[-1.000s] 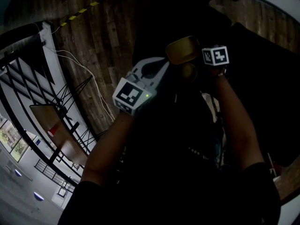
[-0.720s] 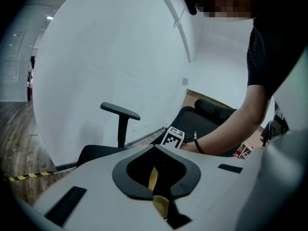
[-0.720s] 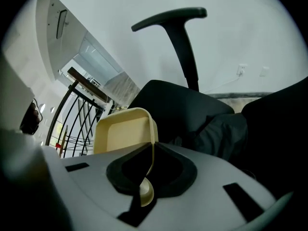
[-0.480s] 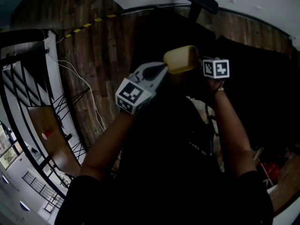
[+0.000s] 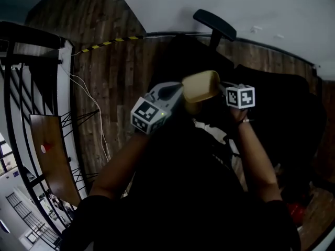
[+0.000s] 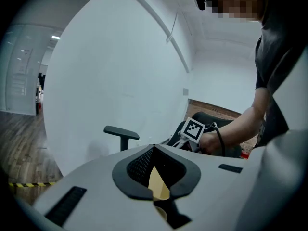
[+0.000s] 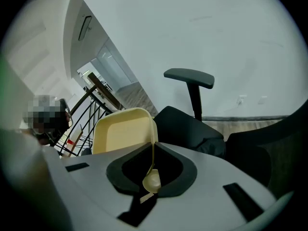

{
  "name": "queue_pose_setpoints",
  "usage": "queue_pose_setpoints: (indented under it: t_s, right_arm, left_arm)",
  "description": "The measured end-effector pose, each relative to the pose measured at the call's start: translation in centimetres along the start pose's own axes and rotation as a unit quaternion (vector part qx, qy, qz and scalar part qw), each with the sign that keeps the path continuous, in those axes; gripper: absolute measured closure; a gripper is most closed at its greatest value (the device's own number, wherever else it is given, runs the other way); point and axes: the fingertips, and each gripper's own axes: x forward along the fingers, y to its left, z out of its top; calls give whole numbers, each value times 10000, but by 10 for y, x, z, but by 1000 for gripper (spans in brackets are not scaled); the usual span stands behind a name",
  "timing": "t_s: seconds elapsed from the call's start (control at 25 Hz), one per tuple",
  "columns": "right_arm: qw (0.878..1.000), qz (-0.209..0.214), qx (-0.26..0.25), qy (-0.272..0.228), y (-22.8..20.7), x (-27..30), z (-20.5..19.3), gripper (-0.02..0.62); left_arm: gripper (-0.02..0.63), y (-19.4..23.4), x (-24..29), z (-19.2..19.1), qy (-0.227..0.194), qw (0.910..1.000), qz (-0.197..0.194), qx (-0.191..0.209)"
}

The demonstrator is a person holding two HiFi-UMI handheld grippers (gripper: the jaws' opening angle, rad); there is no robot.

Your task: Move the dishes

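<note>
Yellow tray (image 5: 201, 85) spans between the grippers; left gripper (image 5: 179, 90) and right gripper (image 5: 222, 89) are each clamped on opposite rims.

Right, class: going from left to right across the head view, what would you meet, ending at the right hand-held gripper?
Brown wooden board → white cable → left hand-held gripper → yellow dish → right hand-held gripper.

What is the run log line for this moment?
left gripper: shut on yellow dish | right gripper: shut on yellow dish edge | yellow dish: held in the air between both grippers
</note>
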Motion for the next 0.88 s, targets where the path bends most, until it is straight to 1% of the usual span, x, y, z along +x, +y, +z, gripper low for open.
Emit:
queue_pose_setpoints:
  t_s: [0.28, 0.4, 0.56, 0.76, 0.88]
  right_arm:
    - [9994, 221, -267, -17, 14, -12, 15, 571]
    - [9985, 406, -360, 57, 29, -7, 14, 571]
    - [9951, 629, -720, 252, 70, 10, 11, 571]
    - [9887, 810, -1211, 361, 126, 25, 18, 571]
    - [9834, 899, -1509, 458, 162, 34, 17, 571]
  left_arm:
    - [615, -6, -18, 3, -106, 9991, 399, -49]
    - [615, -7, -34, -5, -111, 9977, 645, -183]
    - [615, -2, -73, -16, -294, 9934, 1031, -417]
    - [615, 9, -120, -29, -467, 9877, 1425, -438]
    - [615, 12, -156, -45, -512, 9844, 1625, -434]
